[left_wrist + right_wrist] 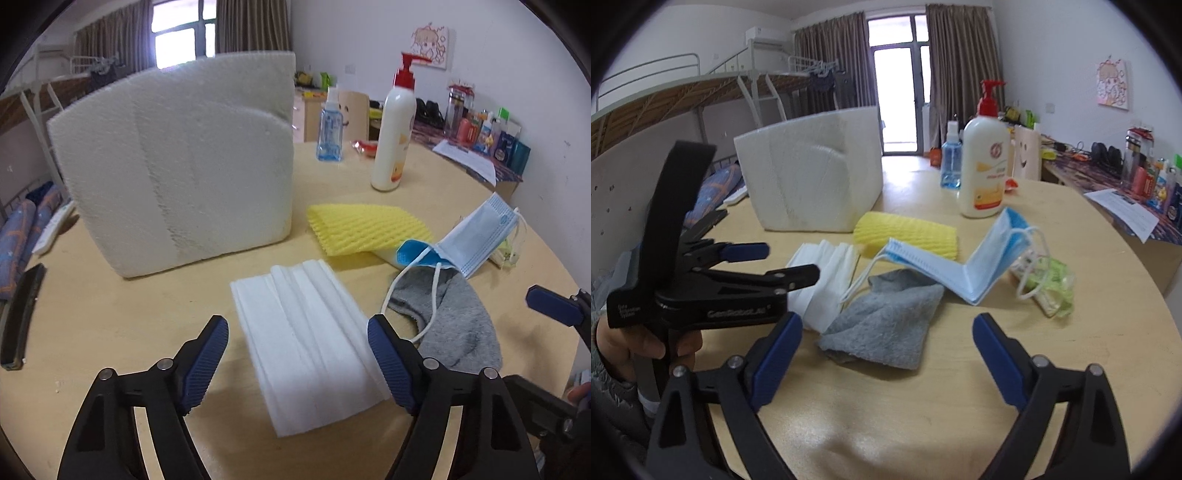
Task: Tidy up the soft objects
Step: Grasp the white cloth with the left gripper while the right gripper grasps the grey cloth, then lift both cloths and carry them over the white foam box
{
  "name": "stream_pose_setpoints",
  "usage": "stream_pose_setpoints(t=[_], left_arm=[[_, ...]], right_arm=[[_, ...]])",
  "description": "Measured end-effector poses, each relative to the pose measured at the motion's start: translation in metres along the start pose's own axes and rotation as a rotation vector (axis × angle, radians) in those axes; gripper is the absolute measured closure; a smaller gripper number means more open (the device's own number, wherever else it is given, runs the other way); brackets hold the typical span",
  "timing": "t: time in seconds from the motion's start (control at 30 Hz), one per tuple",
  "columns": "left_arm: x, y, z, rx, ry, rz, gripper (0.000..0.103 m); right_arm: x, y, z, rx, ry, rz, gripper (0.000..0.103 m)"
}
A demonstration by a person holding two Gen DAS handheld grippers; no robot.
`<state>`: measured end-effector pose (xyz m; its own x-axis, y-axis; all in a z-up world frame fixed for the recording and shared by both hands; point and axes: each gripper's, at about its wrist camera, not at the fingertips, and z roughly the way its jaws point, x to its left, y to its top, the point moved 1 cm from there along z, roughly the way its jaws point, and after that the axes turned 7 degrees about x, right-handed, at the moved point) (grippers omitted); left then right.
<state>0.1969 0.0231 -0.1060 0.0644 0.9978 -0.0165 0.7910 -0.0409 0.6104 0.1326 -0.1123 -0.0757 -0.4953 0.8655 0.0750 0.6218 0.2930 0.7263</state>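
Left wrist view shows my left gripper [297,332], jaws apart, straddling the white folded cloth [306,343] to grab it, while my right gripper [886,332] waits equally spread.

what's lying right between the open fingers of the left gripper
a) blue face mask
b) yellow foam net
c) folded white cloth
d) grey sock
c: in the left wrist view the folded white cloth lies flat on the table between the left gripper fingers, with the grey sock off to its right.

bare table [905,413] before right claw [886,354]; foam box [177,166], lotion bottle [393,129] block far side, seemingly.
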Motion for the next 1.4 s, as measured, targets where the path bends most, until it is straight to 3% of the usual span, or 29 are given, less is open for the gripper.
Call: stream_pose_setpoints(t=[0.3, 0.43, 0.5, 0.67, 0.8, 1.03, 1.23, 1.3, 1.4], left_arm=[[0.001, 0.003, 0.018, 0.09, 0.0, 0.034, 0.052], [0.001, 0.005, 0.019, 0.091, -0.016, 0.056, 0.062], [0.001, 0.005, 0.02, 0.087, -0.025, 0.075, 0.078], [0.002, 0.004, 0.018, 0.075, -0.057, 0.109, 0.094], [0.008, 0.003, 0.008, 0.042, -0.132, 0.095, 0.096], [0.013, 0.002, -0.003, -0.005, -0.187, 0.079, 0.096], [0.019, 0.001, -0.012, -0.023, -0.223, 0.058, 0.096], [0.022, 0.002, -0.013, -0.028, -0.233, 0.046, 0.096], [0.024, 0.001, -0.021, -0.057, -0.226, 0.046, 0.097]], right_arm=[[0.001, 0.003, 0.014, 0.055, 0.014, -0.011, 0.015], [0.002, 0.006, 0.019, 0.07, 0.022, -0.019, 0.015], [0.004, 0.007, 0.022, 0.077, 0.021, -0.024, 0.015], [0.006, 0.008, 0.03, 0.105, 0.011, -0.035, 0.016], [0.006, 0.009, 0.036, 0.129, 0.003, -0.039, 0.033], [0.008, 0.007, 0.043, 0.168, -0.026, -0.05, 0.039], [0.011, 0.006, 0.049, 0.198, -0.063, -0.05, 0.058], [0.009, 0.007, 0.048, 0.199, -0.078, -0.032, 0.073], [0.008, 0.006, 0.046, 0.2, -0.095, -0.025, 0.08]])
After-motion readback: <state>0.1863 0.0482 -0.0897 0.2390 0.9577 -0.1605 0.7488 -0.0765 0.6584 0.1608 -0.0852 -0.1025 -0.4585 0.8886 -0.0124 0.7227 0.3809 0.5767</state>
